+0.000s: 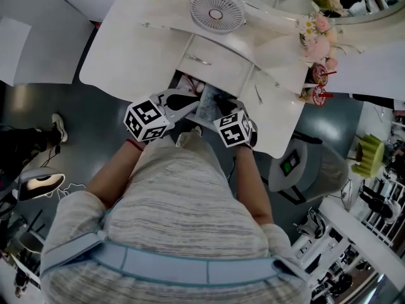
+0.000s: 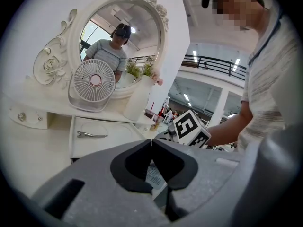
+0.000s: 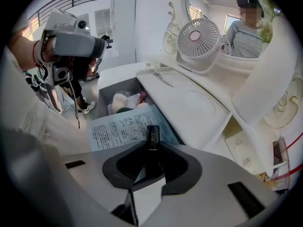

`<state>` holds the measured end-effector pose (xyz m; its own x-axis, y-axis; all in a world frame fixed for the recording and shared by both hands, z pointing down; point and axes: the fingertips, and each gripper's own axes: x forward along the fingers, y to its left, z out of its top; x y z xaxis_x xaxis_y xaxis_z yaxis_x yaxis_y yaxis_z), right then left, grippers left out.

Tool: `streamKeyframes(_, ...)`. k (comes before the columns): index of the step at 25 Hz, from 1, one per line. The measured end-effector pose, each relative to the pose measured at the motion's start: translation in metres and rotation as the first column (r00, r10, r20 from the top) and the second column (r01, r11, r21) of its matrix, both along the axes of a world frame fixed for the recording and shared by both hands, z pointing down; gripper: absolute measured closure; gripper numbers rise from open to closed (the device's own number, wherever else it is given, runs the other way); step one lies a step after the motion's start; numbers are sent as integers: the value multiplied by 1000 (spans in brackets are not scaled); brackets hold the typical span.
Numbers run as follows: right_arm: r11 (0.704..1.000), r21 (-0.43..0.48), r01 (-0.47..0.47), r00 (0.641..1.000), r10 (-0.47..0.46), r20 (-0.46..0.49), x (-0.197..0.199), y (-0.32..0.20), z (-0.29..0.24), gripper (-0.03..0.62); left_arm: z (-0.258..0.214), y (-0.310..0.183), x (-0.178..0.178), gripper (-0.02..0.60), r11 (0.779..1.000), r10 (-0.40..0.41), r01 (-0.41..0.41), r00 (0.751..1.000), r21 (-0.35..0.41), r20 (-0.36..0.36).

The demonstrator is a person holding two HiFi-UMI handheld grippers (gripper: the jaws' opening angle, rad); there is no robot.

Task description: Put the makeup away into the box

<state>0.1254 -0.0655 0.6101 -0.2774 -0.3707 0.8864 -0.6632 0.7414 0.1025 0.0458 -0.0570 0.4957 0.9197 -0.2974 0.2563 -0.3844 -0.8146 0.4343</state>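
Right gripper view shows the right hand-held gripper (image 3: 152, 144) clamped on 1 black makeup tube (image 3: 152, 132), above a printed leaflet (image 3: 118, 126) lying over the open drawer (image 3: 106, 96). The left hand-held gripper (image 2: 151, 140) has its jaws closed together.

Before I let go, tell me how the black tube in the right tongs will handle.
The black tube looks rigid and glossy, so it may slip in the right tongs. Slim and small, it is probably light and could roll on the leaflet.

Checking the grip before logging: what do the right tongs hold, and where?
A slim black tube, pinched by its lower part in the right tongs; top pokes out.
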Motion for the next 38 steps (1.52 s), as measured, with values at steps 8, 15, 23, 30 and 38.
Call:
streamKeyframes(8, 1000, 18, -21, 999, 20, 37, 0, -4, -2, 479, 0, -2, 2, 568, 1000, 7, -7, 1000, 5, 0)
streamKeyframes(15, 999, 23, -36, 998, 35, 54, 2, -1, -10, 477, -2, -2, 6, 568, 1000, 21, -21, 1000, 8, 2)
streamKeyframes(23, 997, 45, -63, 994, 58, 94, 7, -2, -24, 477, -1, -1, 12, 568, 999, 31, -31, 1000, 8, 5)
streamKeyframes(30, 994, 58, -90, 991, 84, 101, 23, -5, -30, 477, -1, 3, 15, 568, 999, 39, -40, 999, 7, 12)
streamKeyframes(38, 983, 61, -176, 981, 170, 91, 63, -10, -33, 477, 0, 8, 19, 568, 999, 43, -43, 999, 3, 20)
